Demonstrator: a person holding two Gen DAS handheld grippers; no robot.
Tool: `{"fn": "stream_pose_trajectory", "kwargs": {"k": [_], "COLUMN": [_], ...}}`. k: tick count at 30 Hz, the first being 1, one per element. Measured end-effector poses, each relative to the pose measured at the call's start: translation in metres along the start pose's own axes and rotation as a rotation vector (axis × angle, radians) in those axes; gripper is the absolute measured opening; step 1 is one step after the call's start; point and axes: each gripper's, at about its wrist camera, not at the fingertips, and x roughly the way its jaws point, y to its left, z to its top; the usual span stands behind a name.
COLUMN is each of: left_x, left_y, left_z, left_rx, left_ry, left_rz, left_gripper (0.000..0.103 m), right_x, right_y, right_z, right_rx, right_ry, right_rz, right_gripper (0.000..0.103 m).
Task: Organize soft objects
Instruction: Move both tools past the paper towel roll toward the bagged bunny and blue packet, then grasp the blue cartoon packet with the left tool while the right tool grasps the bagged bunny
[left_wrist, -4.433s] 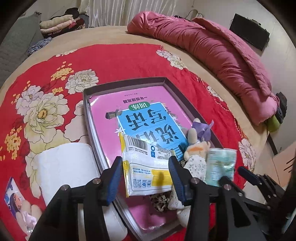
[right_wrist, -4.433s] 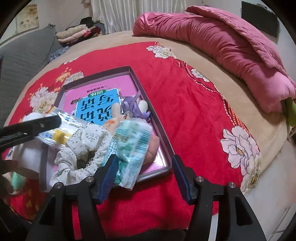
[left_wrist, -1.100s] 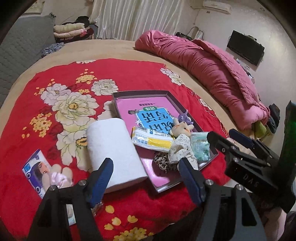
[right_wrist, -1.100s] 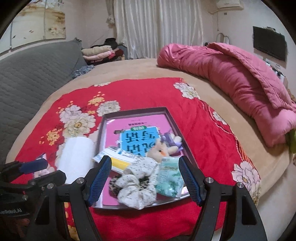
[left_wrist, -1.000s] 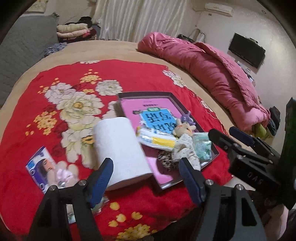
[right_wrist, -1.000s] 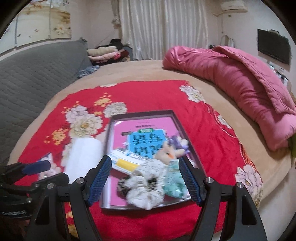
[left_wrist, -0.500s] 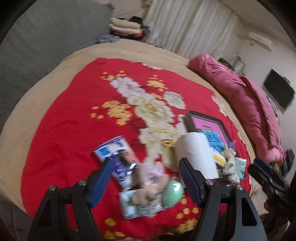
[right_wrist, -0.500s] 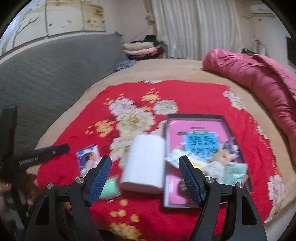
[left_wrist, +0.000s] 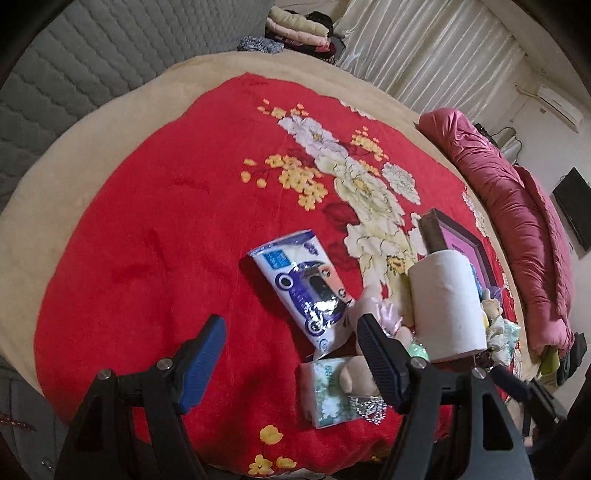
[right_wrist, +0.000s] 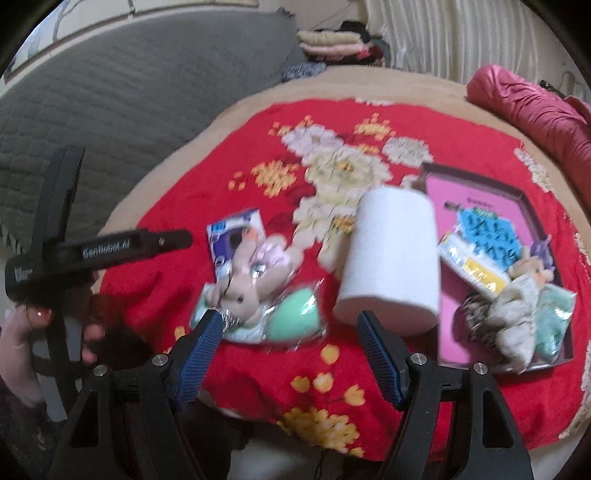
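Both grippers are seen swung left versus a second ago: the tray (right_wrist: 524, 195) is now pushed to the right edge in both views, and the loose pile left of the paper roll (right_wrist: 391, 258) is centred. Left gripper (left_wrist: 291, 354) is spread wide, nothing held, hovering over bare red blanket (left_wrist: 147, 240); the blue tissue pack (left_wrist: 303, 284) lies just ahead of its right finger. Right gripper (right_wrist: 291, 354) is likewise spread and empty, above the pink plush rabbit (right_wrist: 251, 277) and the bagged green sponge (right_wrist: 295, 314). The rabbit is lying on a green tissue pack (left_wrist: 325, 391), touching the blue one. Scrunchie (right_wrist: 513, 325), small doll (right_wrist: 532, 273) and yellow packet (right_wrist: 476, 273) are unchanged, in the tray's near end. Right view is motion-blurred.
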Motion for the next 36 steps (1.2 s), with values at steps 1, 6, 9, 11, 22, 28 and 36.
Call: {"fn": "stream_pose_trajectory", "kwargs": {"k": [1,6,9,11,22,28,36], "left_x": [0.002,0.013,0.024,0.032,0.064,0.081,0.094], "left_y": [0.001,0.013,0.019,0.022,0.029,0.030,0.025], "left_z": [-0.001,-0.002,0.003,0.005,0.007,0.014,0.018], "left_rx": [-0.003,-0.046,-0.081,-0.107,-0.174,-0.208,-0.203], "left_ry": [0.005,0.010,0.023,0.030,0.060,0.061,0.046], "left_rz": [0.000,-0.013,-0.036,-0.054,-0.154,-0.206,-0.255], "left_gripper": [0.073,0.073,0.073,0.073,0.073,0.072,0.071], "right_x": [0.003,0.014,0.024,0.033,0.065,0.073,0.081], "right_y": [0.002,0.020,0.028,0.030,0.042,0.040,0.046], "right_z": [-0.002,-0.002,0.001,0.002,0.010,0.014,0.016], "right_rx": [-0.007,-0.052,-0.054,-0.035,-0.064,-0.067,-0.076], "right_ry": [0.010,0.022,0.031,0.040,0.063,0.066,0.066], "right_rz": [0.002,0.025,0.044,0.051,0.009,-0.014,-0.012], "right_gripper": [0.076,0.076,0.076,0.076,0.076,0.076,0.077]}}
